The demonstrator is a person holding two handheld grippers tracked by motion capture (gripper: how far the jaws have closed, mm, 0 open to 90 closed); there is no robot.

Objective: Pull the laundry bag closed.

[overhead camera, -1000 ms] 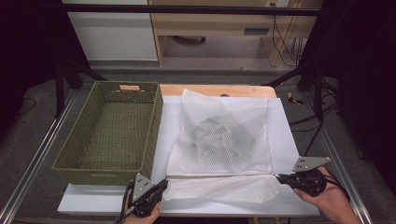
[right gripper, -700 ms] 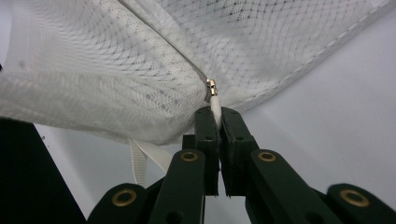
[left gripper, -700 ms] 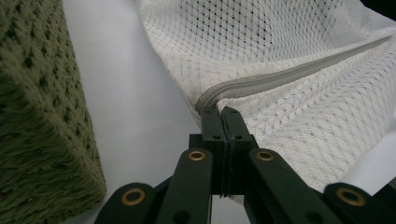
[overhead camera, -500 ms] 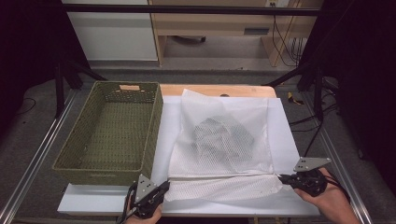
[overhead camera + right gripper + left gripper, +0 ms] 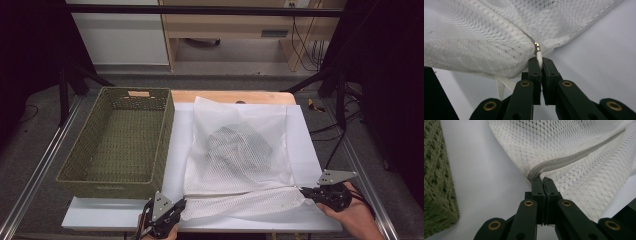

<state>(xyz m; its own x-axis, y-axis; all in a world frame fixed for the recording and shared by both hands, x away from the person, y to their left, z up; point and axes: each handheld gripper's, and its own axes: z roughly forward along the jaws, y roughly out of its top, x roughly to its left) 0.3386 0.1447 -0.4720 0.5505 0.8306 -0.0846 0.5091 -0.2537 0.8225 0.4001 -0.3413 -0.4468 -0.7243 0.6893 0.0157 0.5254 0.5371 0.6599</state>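
A white mesh laundry bag [image 5: 240,150] lies on the white table top with a dark garment [image 5: 239,145] showing through it. Its zipped near edge is stretched between both grippers. My left gripper [image 5: 181,205] at the bottom left is shut on the bag's corner at the end of the grey zipper [image 5: 564,161]. My right gripper [image 5: 303,190] at the bottom right is shut on the white zipper pull [image 5: 539,55], below the small metal slider [image 5: 537,46]. In the left gripper view the jaws pinch the mesh bag [image 5: 564,142] right at the zipper's end. The mesh bag [image 5: 479,37] hangs above the right jaws.
A green woven basket [image 5: 120,142] stands empty at the left of the bag, and its corner [image 5: 436,182] is close to my left gripper. A white strap [image 5: 504,86] hangs under the bag. The white board [image 5: 310,145] ends just behind my hands. Dark stands and cables flank the table.
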